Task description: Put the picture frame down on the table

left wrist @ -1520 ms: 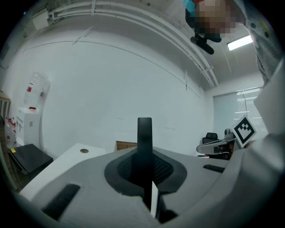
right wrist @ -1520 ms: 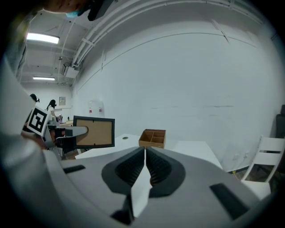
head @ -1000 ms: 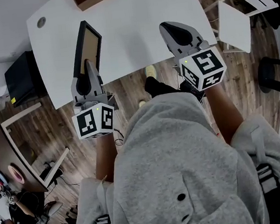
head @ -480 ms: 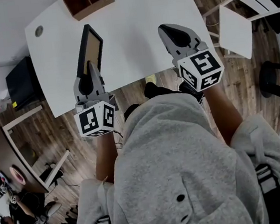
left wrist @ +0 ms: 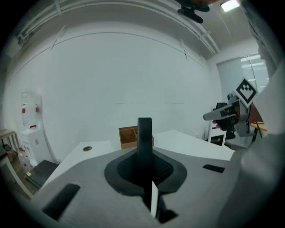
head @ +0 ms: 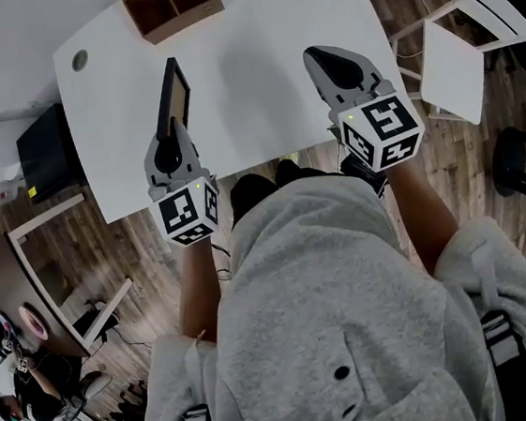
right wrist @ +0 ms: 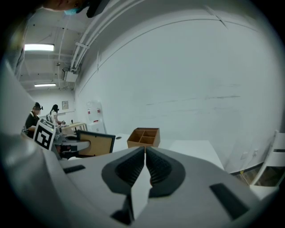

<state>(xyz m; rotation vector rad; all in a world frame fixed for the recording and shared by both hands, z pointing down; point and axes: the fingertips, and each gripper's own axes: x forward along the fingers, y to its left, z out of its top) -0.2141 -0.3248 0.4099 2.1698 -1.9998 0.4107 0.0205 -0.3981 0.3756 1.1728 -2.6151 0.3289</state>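
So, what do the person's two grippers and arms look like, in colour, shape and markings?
The left gripper and the right gripper are alike: a light grey, wedge-shaped body with black ribbed pads inside the jaws. Behind each sits a white cube with black square markers and a small green light. The person wears a grey sweatshirt; the forearms are uncovered.

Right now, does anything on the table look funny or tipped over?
Only the picture frame: it stands up on its thin edge over the white table, pinched in the left tool, not lying flat. The wooden box sits upright near the far edge. Nothing looks spilled or broken.
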